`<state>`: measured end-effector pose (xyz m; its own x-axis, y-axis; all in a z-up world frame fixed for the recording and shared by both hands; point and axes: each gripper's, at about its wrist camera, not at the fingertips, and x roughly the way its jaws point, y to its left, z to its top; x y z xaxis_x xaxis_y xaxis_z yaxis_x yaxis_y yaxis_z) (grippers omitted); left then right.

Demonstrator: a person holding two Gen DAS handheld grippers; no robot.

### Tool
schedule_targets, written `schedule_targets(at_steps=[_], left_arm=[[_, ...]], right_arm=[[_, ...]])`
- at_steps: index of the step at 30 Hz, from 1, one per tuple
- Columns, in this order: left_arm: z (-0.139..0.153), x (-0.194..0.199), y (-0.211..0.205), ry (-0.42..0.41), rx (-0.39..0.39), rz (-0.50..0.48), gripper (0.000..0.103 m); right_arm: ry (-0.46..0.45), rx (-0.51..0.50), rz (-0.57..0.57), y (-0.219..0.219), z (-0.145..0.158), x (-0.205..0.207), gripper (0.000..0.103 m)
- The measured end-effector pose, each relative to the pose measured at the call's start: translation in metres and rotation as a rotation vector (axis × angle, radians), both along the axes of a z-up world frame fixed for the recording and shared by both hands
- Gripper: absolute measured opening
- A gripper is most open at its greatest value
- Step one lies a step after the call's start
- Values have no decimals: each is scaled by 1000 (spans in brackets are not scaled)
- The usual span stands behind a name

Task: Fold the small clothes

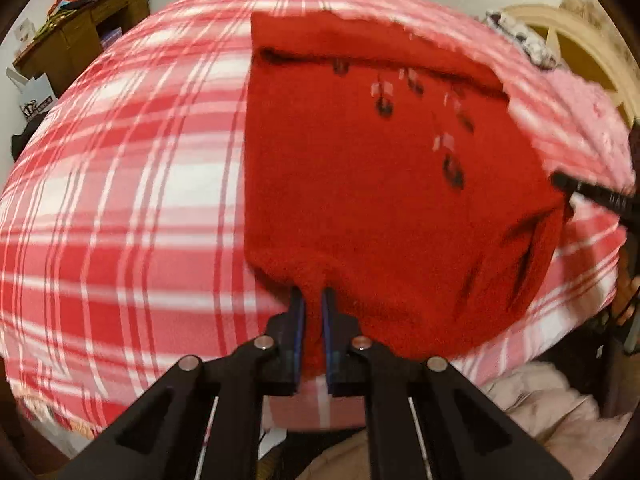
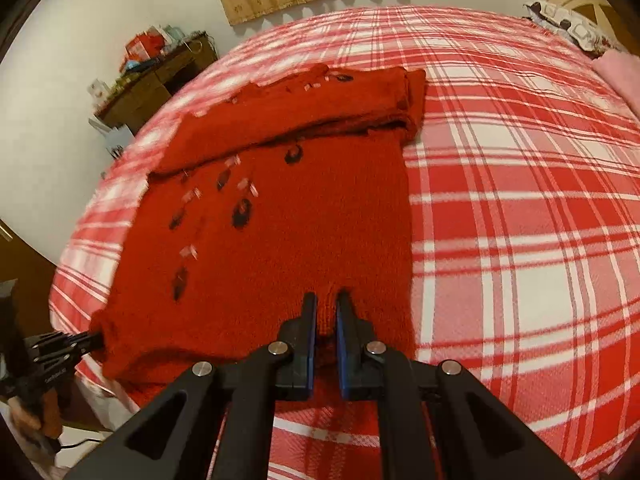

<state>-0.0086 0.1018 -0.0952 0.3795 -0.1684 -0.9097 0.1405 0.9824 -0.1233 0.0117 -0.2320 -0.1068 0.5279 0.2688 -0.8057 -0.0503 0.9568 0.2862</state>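
We work over the plaid bedspread point(image 2: 520, 200), where the red sweater point(image 2: 288, 216) lies flat, its long axis running straight away from us toward the already folded far end. Our left gripper point(image 1: 312, 300) and right gripper point(image 2: 326, 304) each sit nearly closed, pinching the near hem at opposite corners. We judge the next fold goes forward, along that axis.
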Motion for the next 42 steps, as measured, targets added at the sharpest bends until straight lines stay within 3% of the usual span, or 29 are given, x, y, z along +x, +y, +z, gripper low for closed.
schedule_targets(at_steps=[4,9,10,13,15,17,18,19,21,22,30,33,38,42], left_arm=[[6,45,14,-11,-67,15,9],[1,103,18,-15,-23,40,11],[-2,111,17,-6,-15,47,16],[-6,131,23,-8,1,61,17],[0,139,27,-16,10,62,32],[7,139,37,-49,-12,61,68],[13,136,44,-88,-18,65,71],[19,132,49,-120,-14,66,72],[25,126,61,-170,14,52,72],[27,124,65,-181,19,44,72],[8,114,52,-215,23,-101,72],[1,118,40,-223,-5,-113,72],[-17,129,14,-199,66,-115,58],[-22,130,9,-212,90,-102,57]], right_arm=[[-8,-3,-52,-10,-1,28,8],[12,-20,-137,-23,-19,60,8],[23,-12,-145,-25,-24,65,8],[14,53,-172,-32,-27,71,9],[16,113,-183,-39,-25,72,11],[9,159,-198,-45,-22,71,16],[-2,177,-208,-48,-19,70,24],[-17,189,-216,-50,-16,67,36],[-58,208,-225,-52,-10,62,52],[-83,215,-231,-54,-5,59,53],[-144,133,-199,-40,11,30,53],[-151,84,-181,-32,15,23,53],[-137,64,-172,-27,14,23,53],[-110,57,-168,-23,7,24,53]])
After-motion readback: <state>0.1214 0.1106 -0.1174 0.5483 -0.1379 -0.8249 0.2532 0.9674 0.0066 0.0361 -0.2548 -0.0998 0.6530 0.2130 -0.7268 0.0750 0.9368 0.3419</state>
